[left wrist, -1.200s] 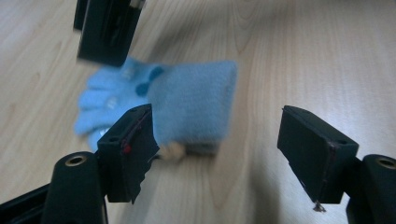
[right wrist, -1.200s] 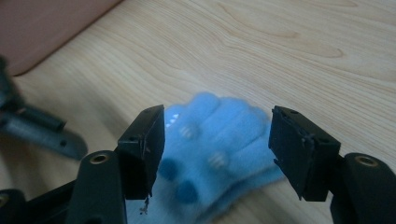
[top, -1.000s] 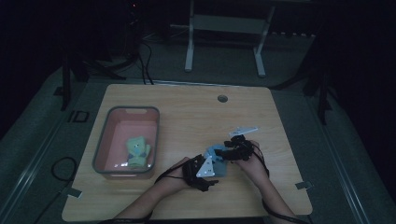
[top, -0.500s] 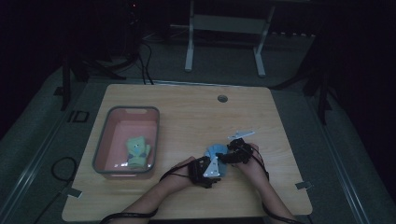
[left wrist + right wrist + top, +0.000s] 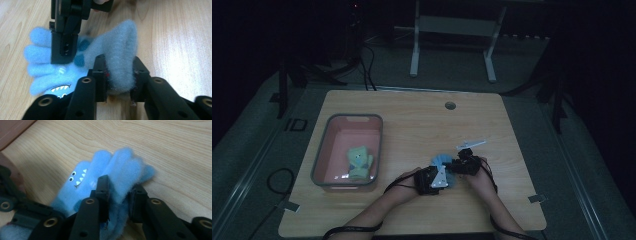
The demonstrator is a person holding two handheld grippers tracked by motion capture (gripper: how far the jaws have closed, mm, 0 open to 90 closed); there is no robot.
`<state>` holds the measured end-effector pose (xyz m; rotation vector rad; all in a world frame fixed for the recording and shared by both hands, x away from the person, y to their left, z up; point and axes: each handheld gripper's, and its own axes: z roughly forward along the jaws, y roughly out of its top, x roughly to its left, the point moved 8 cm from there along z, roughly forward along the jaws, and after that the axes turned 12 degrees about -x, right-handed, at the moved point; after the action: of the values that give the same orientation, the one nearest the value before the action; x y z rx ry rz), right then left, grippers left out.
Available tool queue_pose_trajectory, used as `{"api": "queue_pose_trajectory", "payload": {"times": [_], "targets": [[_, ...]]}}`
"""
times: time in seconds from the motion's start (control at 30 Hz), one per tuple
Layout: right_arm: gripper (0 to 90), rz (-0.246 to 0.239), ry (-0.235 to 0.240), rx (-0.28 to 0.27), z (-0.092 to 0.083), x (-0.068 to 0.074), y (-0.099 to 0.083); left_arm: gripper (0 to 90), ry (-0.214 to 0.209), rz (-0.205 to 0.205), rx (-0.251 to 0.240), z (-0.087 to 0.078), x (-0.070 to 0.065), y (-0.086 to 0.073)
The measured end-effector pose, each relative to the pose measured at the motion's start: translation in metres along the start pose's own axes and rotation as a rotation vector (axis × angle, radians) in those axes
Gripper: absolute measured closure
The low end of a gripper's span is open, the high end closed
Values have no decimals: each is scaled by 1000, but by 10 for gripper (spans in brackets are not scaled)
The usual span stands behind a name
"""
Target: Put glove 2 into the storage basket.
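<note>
A blue fleece monster toy [image 5: 442, 161] with small eyes and white teeth lies near the front of the wooden table [image 5: 412, 125], between my two grippers. My left gripper [image 5: 432, 180] has just been closing and is shut on a raised fold of the toy [image 5: 121, 50]; in its own view the pinch sits at the left gripper [image 5: 119, 62]. My right gripper [image 5: 464, 165] has also just been closing. In its own view the right gripper [image 5: 120, 185] is shut on the toy's [image 5: 100, 170] fingered end. The right gripper also appears from above in the left gripper view.
A pink bin [image 5: 327, 150] stands at the table's left with a green plush toy [image 5: 358, 161] inside; its corner [image 5: 12, 127] appears in the right gripper view. A round cable hole [image 5: 450, 105] sits near the far edge. A metal stand is on the floor beyond.
Both hands stay at the blue toy. The right gripper has drawn slightly nearer the left one, and the toy is bunched more tightly between them.
</note>
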<state>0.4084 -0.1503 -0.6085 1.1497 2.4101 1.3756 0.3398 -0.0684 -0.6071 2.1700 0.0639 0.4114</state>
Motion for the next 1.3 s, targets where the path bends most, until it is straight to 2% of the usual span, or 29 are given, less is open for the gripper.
{"api": "queue_pose_trajectory", "payload": {"times": [0.07,0.2,0.33,0.57,0.77,0.87,1.3], "targets": [[772,18,10,-6,-1,1,1,753,-8,-19,4,-2,1,1],[787,55,41,-36,-5,3,8,763,-9,-18,10,-10,3,5],[791,55,58,-45,-8,9,17,764,-10,-1,25,-21,6,13],[793,43,91,-73,-14,22,37,762,-13,5,45,-44,13,25],[794,35,113,-92,-16,34,55,762,6,7,61,-64,21,29],[794,28,129,-100,-15,42,64,762,20,15,70,-74,24,30],[795,-28,174,-109,-1,76,103,762,80,-15,85,-121,37,27]]}}
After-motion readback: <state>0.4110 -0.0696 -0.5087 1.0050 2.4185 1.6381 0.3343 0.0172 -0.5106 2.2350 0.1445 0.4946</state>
